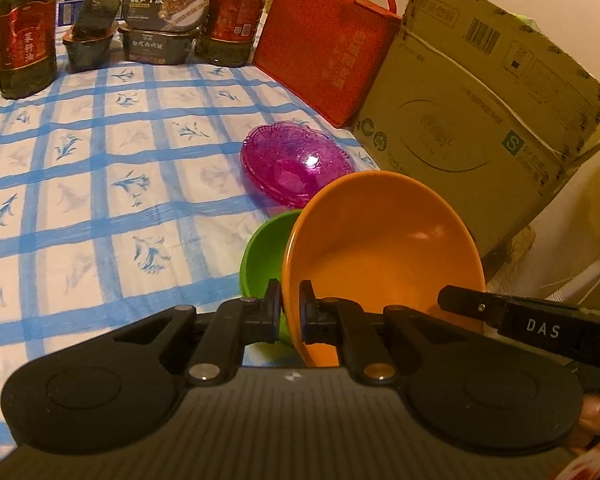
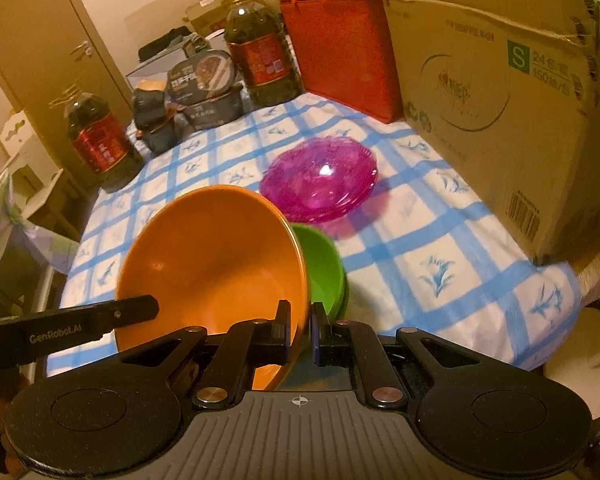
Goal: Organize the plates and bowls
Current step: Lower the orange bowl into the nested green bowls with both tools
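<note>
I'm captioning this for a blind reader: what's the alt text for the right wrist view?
The right gripper pinches the rim of a tilted orange bowl, with a green bowl just behind it. Beyond them a pink dish sits on a blue checked tablecloth.

Tilted bowl before stacked plates, cardboard box right, bottles behind

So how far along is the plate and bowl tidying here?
Done: the magenta plates already sit stacked on the checked tablecloth. In hand: both grippers, left gripper and right gripper, pinch the orange bowl by its rim. Left: nesting it with the green bowl.
</note>
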Demonstrator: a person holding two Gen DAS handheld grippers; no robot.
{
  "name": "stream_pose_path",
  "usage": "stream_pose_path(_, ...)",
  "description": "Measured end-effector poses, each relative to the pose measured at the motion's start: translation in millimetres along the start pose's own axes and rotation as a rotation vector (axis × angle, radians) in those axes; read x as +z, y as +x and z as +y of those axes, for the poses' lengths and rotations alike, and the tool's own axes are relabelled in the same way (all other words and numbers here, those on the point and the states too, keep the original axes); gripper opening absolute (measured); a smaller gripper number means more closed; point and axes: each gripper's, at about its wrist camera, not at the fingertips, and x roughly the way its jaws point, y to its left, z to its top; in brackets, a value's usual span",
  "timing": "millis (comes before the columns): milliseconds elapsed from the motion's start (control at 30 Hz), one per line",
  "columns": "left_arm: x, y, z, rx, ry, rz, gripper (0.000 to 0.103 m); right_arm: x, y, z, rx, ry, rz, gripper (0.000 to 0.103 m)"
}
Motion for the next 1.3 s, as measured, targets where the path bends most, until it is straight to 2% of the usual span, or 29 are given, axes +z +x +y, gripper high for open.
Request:
stream_pose_path(233,18,29,7,0.016,-0.02,0.033,0.007,18,30,-8,-0.001,-0.021,0.033,0.01)
stream_pose_path(567,17,54,17,0.034,-0.038,0.079,0.007,24,62,-18,0.005,-0.03,0.092,0.01)
stream_pose_path(1300,12,77,24,0.053,-0.048,0.108,0.007,19,85,-18,-0.025,-0.053,0.116,0.01)
